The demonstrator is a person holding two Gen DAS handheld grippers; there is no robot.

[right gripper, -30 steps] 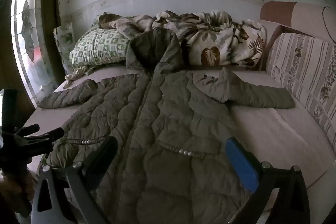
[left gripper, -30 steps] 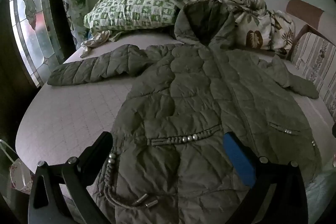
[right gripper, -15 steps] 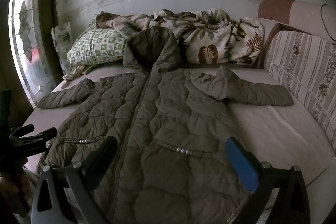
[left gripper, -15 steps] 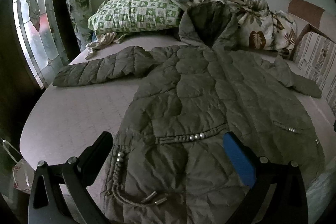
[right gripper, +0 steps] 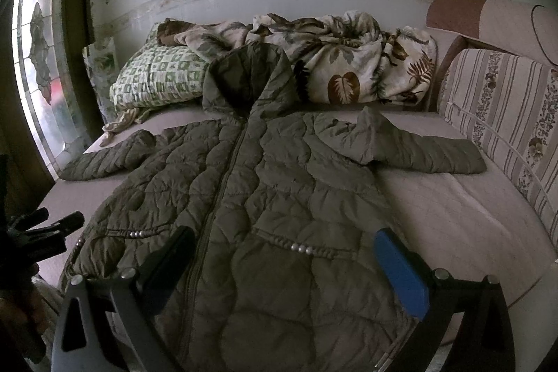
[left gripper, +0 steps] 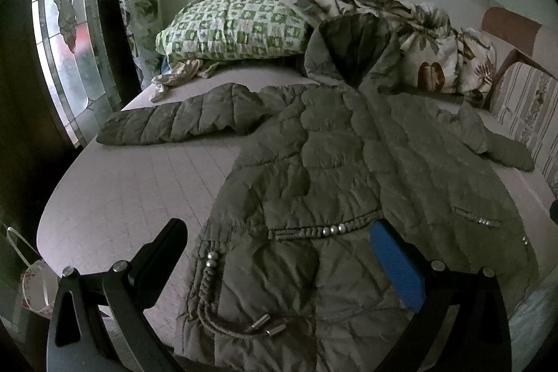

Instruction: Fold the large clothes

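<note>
1. Closest up is the left gripper [left gripper: 279, 253], fingers spread wide with nothing between them. It hangs over the coat's near-left hem, one black finger [left gripper: 160, 253] out past the coat's edge over bare mattress, the blue-padded one [left gripper: 396, 267] over the quilting.
2. The right gripper [right gripper: 284, 264] is the same deal: wide apart, gripping nothing, over the near hem of the coat, a bit right of the zipper. You can also spot the left gripper off the coat's left edge in the right wrist view.
3. The coat [right gripper: 265, 197] is a big olive quilted one, laid flat and face up on the mattress [right gripper: 453, 215], zipped, hem toward the cameras and hood away.
4. Near the coat's hem on the left side there's a braided drawstring [left gripper: 223, 323] with metal tips, curled on top of the fabric. Just above it is a beaded pocket trim [left gripper: 327, 229], with a matching one on the coat's other side.
5. Both sleeves stick out sideways. The left sleeve [left gripper: 181, 121] lies flat; the right sleeve [right gripper: 418, 152] has a raised fold at the shoulder.
6. The hood [right gripper: 247, 82] is propped upright against the bedding behind the coat.
7. Behind the coat: a green checked pillow [left gripper: 230, 30] to the left of the hood, and a bunched leaf-print blanket [right gripper: 348, 68] to the right.
8. Right of the coat runs a striped sofa back [right gripper: 505, 114]; left of it there's a stained-glass window [left gripper: 66, 33].
</note>
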